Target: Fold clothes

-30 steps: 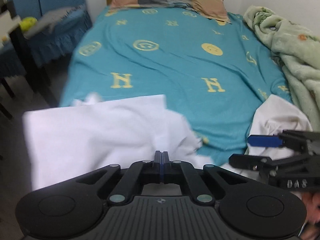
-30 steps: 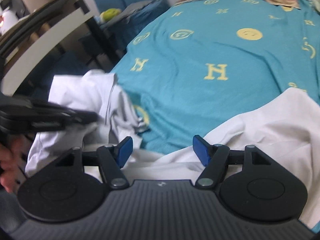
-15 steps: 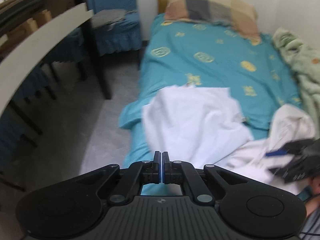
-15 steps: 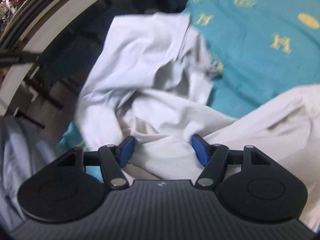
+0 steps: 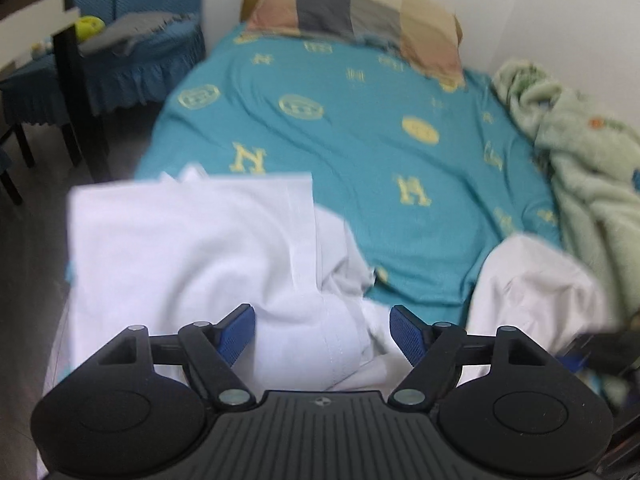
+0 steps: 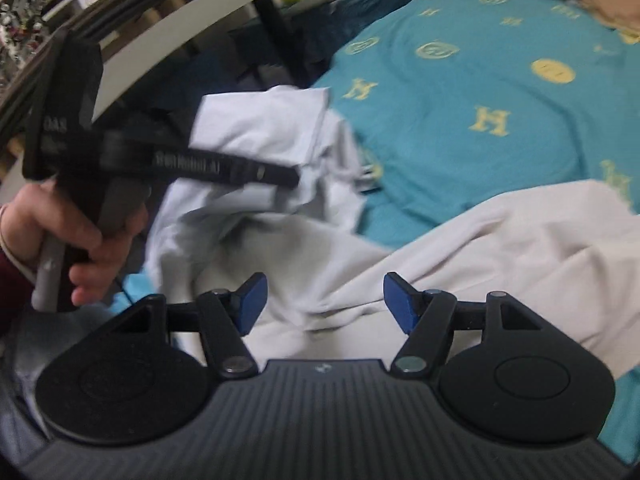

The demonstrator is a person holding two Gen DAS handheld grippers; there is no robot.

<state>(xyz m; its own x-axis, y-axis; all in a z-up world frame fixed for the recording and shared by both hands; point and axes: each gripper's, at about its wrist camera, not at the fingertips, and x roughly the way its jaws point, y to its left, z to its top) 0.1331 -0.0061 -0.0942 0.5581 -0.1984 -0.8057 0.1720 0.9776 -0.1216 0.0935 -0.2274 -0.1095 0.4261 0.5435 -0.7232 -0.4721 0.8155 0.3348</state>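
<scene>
A white garment [image 5: 192,248] lies crumpled on the near end of the bed, with a folded flap to the left and a looser part [image 5: 532,280] to the right. My left gripper [image 5: 322,334] is open just above a rolled hem of it, holding nothing. In the right wrist view the same garment [image 6: 500,248] spreads from the lower right to a bunched part [image 6: 260,128] at the bed's left edge. My right gripper [image 6: 324,300] is open over the cloth and empty. The left gripper [image 6: 288,178] also shows there, held by a hand over the bunched part.
The bed has a teal sheet [image 5: 360,128] with yellow prints. A checked pillow [image 5: 360,4] lies at its head and a pale green blanket [image 5: 592,160] along the right side. A blue-covered chair [image 5: 132,60] and a dark desk leg [image 5: 80,100] stand left of the bed.
My left gripper was shut on the white garment and has opened, letting the cloth drop onto the bed. The view swung back over the bed. My right gripper stayed open.
</scene>
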